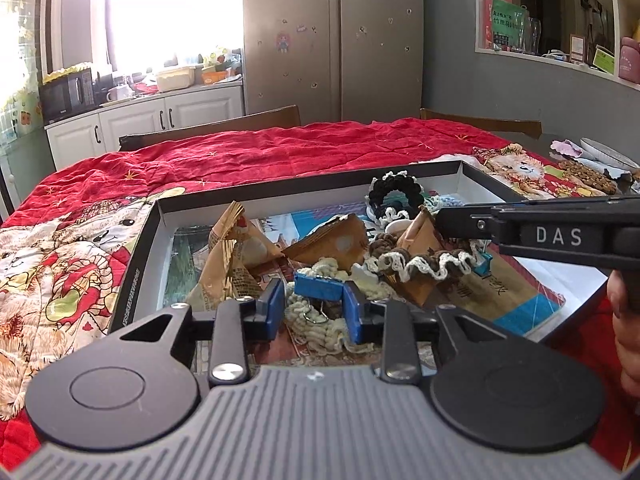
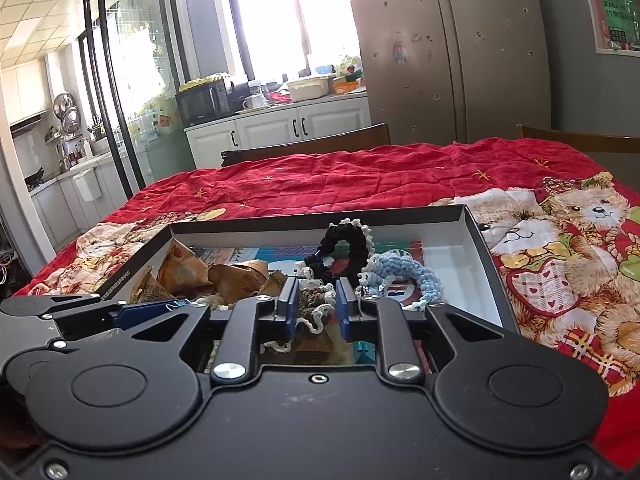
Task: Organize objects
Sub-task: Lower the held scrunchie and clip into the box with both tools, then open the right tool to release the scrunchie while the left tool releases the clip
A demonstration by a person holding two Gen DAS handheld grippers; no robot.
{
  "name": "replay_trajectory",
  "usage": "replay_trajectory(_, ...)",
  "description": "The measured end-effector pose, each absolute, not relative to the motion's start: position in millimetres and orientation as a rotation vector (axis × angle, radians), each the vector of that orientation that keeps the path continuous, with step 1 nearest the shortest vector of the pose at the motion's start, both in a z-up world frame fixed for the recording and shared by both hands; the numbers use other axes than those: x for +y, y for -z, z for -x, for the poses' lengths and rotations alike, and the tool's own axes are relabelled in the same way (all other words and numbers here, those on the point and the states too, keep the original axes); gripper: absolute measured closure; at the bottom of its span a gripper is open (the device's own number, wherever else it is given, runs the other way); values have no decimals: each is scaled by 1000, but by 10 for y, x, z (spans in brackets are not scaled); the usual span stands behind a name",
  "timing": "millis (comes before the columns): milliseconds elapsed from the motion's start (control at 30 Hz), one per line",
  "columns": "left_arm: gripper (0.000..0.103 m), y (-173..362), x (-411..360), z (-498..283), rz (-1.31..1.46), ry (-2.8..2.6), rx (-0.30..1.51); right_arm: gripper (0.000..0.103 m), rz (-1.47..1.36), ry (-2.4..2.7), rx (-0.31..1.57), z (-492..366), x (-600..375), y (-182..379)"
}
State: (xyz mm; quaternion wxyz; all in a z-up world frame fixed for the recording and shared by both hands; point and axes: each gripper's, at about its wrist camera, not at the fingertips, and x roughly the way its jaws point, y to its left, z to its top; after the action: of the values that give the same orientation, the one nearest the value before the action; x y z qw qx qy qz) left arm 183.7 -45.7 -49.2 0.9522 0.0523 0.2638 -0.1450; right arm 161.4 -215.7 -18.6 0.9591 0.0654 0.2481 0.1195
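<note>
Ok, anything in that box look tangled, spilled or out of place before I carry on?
Yes: the shallow box holds one jumble. Crumpled brown paper packets lie tipped over among crocheted scrunchies, and a blue binder clip sits on cream yarn. Nothing has spilled outside.

Home kitchen: fridge (image 1: pixel 332 36), microwave (image 2: pixel 202 102)

Right gripper (image 2: pixel 316 308) fingers apart over brown crochet scrunchie (image 2: pixel 314 300) in box (image 2: pixel 476 248).

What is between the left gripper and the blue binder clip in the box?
Nothing visible: the blue binder clip lies between the open blue pads of the left gripper, resting on cream yarn.
</note>
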Motion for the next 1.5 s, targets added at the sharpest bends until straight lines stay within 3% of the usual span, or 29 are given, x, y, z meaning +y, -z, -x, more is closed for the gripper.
replay_trajectory(200,46,484,-463,-1819,-107,297,528,69,-130,-236,491,-1612,-2167,175)
replay_trajectory(1000,27,349,-440,-1631,-86,268,489,66,-111,-225,450,-1480,-2181,73)
replay_trajectory(1500,17,247,-319,-1452,-56,230,477,58,-75,-188,441,-1296,-2189,-35)
